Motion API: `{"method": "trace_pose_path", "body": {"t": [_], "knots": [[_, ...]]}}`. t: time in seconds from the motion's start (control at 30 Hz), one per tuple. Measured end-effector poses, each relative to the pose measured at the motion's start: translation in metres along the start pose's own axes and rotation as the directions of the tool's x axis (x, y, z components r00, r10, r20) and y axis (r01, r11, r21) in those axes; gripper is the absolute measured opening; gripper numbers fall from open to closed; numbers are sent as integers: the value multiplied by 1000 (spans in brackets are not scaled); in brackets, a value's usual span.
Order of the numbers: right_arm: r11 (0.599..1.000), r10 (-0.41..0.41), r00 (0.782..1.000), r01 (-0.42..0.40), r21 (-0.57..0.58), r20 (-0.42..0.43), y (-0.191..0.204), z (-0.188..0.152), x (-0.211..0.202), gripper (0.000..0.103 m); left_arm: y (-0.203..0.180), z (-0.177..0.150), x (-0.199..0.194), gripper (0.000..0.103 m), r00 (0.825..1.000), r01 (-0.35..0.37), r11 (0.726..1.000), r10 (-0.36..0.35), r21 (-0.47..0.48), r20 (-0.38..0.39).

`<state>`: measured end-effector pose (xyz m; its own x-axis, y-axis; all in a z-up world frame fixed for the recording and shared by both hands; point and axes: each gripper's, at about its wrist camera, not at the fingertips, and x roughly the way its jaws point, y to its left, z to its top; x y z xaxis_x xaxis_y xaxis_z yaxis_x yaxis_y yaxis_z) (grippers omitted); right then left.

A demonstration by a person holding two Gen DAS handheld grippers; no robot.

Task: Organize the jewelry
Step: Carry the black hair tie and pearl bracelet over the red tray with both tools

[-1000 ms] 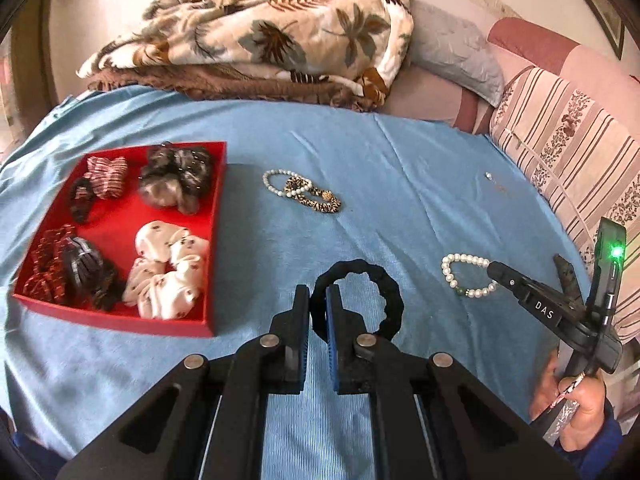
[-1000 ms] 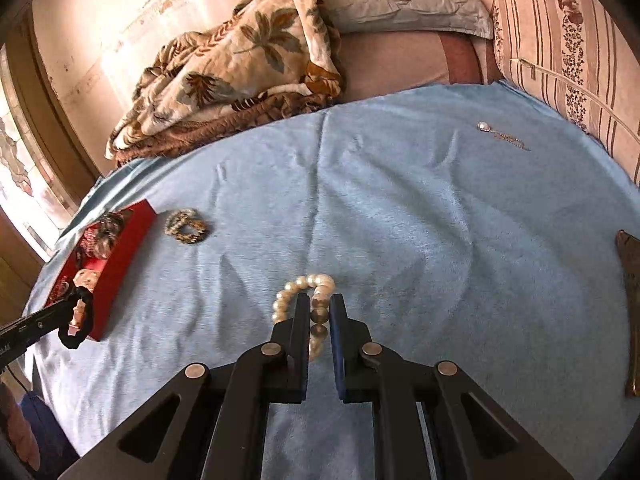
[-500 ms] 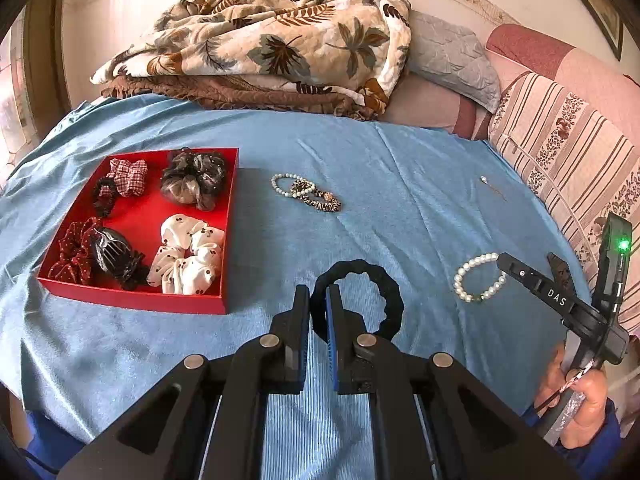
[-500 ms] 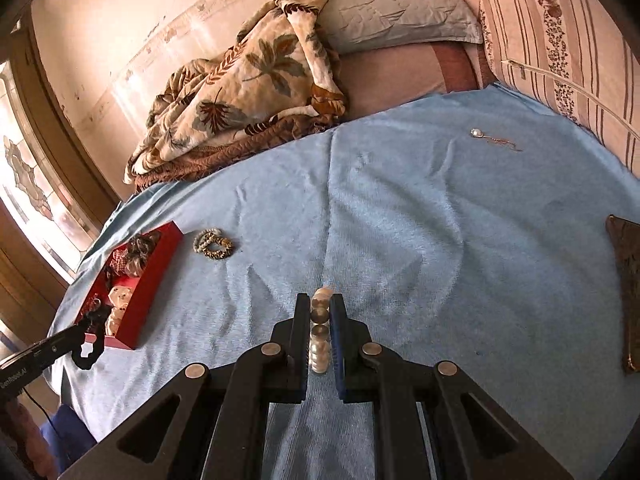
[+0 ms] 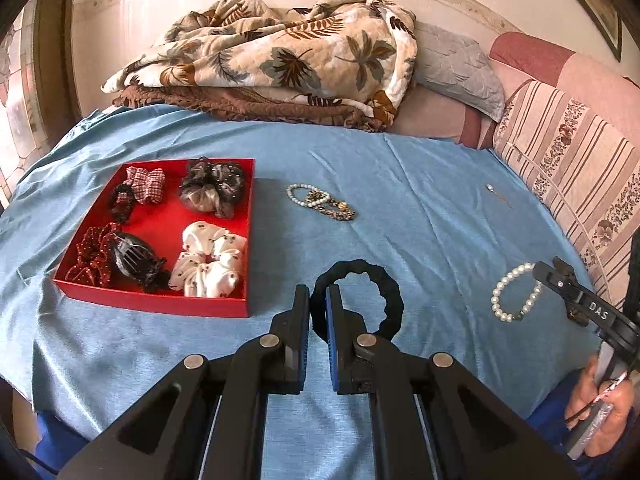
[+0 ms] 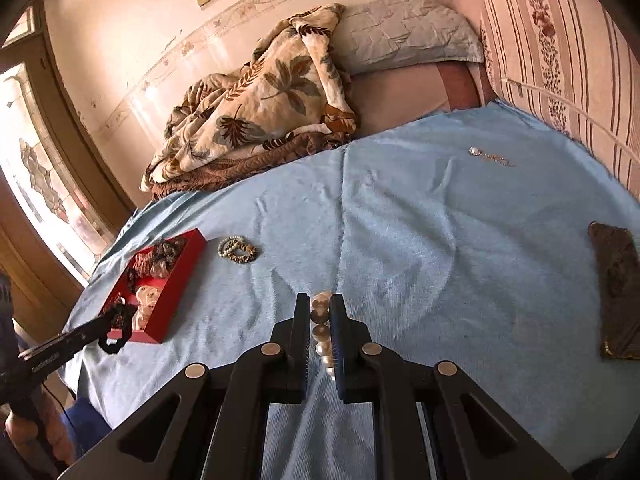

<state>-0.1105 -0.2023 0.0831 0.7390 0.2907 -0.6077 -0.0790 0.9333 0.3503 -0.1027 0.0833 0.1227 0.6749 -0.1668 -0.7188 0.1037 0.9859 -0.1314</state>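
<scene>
My left gripper (image 5: pixel 317 300) is shut on a black hair tie (image 5: pixel 380 280) and holds it above the blue cloth, just right of the red tray (image 5: pixel 152 302). The tray holds several scrunchies and a black claw clip (image 5: pixel 132 260). My right gripper (image 6: pixel 321 312) is shut on a pearl bracelet (image 6: pixel 322 332), lifted off the cloth; in the left wrist view the bracelet (image 5: pixel 514 300) hangs from its tip at the right. Two bracelets (image 5: pixel 320 200) lie together on the cloth beyond the tray. A small pendant chain (image 5: pixel 498 196) lies far right.
A folded leaf-print quilt (image 5: pixel 280 60) and a grey pillow (image 5: pixel 456 68) lie at the back of the bed. A striped cushion (image 5: pixel 572 168) runs along the right. A dark brown pouch (image 6: pixel 614 280) lies on the cloth at the right.
Both grippers have risen. The right gripper lifted the pearl bracelet off the cloth. The left gripper pulled back and up with the black hair tie, so the tray looks farther away.
</scene>
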Motion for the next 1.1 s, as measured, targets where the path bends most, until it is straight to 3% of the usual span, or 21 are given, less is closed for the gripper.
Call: {"method": "trace_pose_path", "body": {"t": [0.33,0.73,1.1], "knots": [[996,-12,997,6,-87,-72,43,0,8,10,52,-6,-13,8,999,-8,997,11,-73,41],[974,32,989,-63,-217,-142,118,-13,27,10,108,-15,-25,8,997,-50,980,59,-192,43],[971,44,988,-77,-226,-147,122,-8,25,11,119,-8,-22,8,993,-109,977,116,-182,31]]}}
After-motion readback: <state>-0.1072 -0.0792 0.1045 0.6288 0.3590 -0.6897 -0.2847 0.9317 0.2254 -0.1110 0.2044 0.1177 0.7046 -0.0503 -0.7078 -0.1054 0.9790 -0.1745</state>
